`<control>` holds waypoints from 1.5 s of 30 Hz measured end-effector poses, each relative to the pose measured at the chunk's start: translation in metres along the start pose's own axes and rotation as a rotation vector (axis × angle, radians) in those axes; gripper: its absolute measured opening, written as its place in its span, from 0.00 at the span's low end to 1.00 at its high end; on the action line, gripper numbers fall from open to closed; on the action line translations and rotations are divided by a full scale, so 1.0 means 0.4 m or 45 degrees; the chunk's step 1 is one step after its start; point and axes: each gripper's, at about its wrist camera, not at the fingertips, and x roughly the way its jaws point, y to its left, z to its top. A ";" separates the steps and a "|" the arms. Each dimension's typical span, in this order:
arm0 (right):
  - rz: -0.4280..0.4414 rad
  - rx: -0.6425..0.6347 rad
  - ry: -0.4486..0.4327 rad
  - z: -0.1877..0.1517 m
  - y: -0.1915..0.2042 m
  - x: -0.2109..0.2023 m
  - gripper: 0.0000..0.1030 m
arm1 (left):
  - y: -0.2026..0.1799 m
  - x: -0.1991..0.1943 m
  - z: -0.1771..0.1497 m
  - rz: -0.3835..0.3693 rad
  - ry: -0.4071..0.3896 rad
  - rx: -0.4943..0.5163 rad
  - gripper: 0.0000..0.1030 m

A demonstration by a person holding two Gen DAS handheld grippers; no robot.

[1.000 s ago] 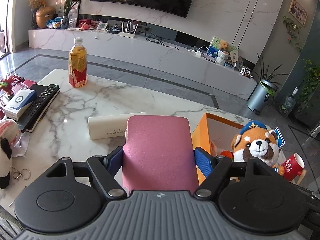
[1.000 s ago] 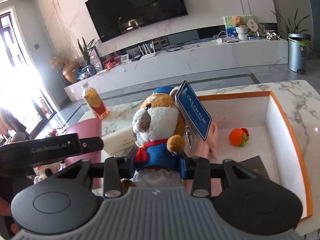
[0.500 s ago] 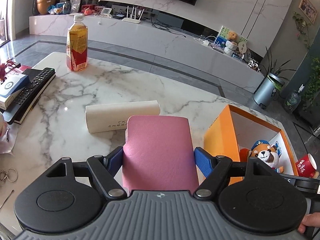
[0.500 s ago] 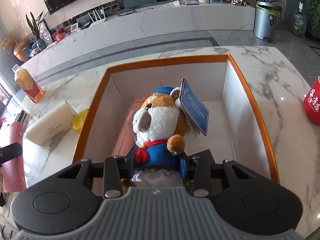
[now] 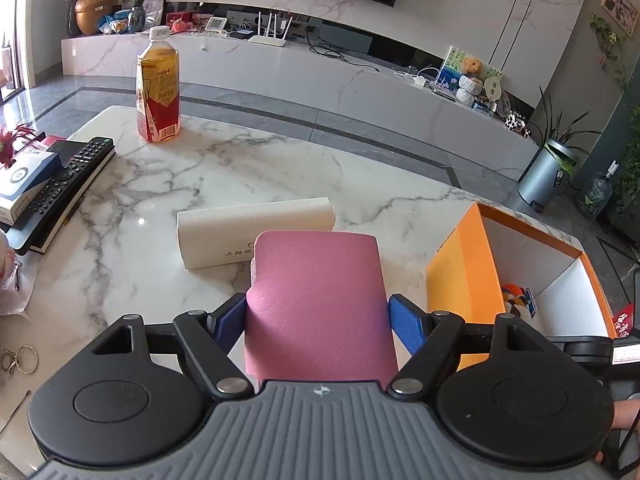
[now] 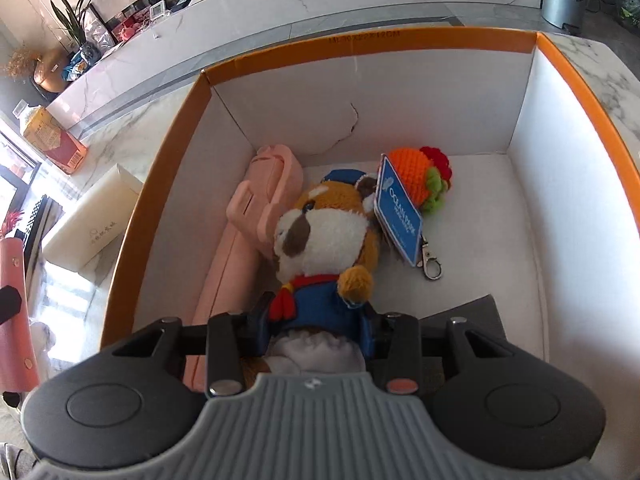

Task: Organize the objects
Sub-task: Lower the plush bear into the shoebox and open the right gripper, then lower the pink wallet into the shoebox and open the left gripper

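Two grippers share a white marble table (image 5: 224,184) veined in grey, its surface glossy and its far edge rounded. At 3 o'clock in the left wrist view stands an orange cardboard box (image 5: 464,264), square, open-topped, white inside; the right wrist view shows small print along its far rim, too fine to read. Bare white floor lies at 2 o'clock inside the box, beyond a dark flat pad in the near corner.

The left gripper (image 5: 318,320) has its blue-padded jaws clamped on a pink wallet (image 5: 316,296) of grained leather-like material, rounded at the corners, held above the table beside the box's outer wall. Just beyond it at 12 o'clock lies a cream rectangular case (image 5: 256,228) with faint printed characters. A tea bottle (image 5: 158,88) with a red and yellow label stands upright at 11 o'clock, well apart, with open marble between. A black remote (image 5: 68,184) lies at 9 o'clock near the table's left edge.

The right gripper (image 6: 316,328) is closed around the blue-suited body of a plush toy (image 6: 324,240), fuzzy brown and white, lowered inside the box. Its blue tag (image 6: 398,216) reads "OCEAN PARK". A pink pouch (image 6: 248,240) lies at 10 o'clock, touching the plush; a crocheted orange fruit (image 6: 420,180) sits at 1 o'clock.
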 end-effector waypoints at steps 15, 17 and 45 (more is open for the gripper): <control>0.050 0.075 -0.070 -0.013 -0.040 -0.056 0.82 | -0.047 -0.046 -0.009 -0.007 0.037 0.033 0.86; 0.055 0.037 -0.100 -0.027 -0.033 -0.089 0.82 | -0.073 -0.071 0.002 -0.018 0.015 0.050 0.86; -0.078 -0.181 -0.094 -0.052 -0.151 -0.274 0.01 | -0.519 0.188 -0.036 -0.300 0.307 0.230 0.86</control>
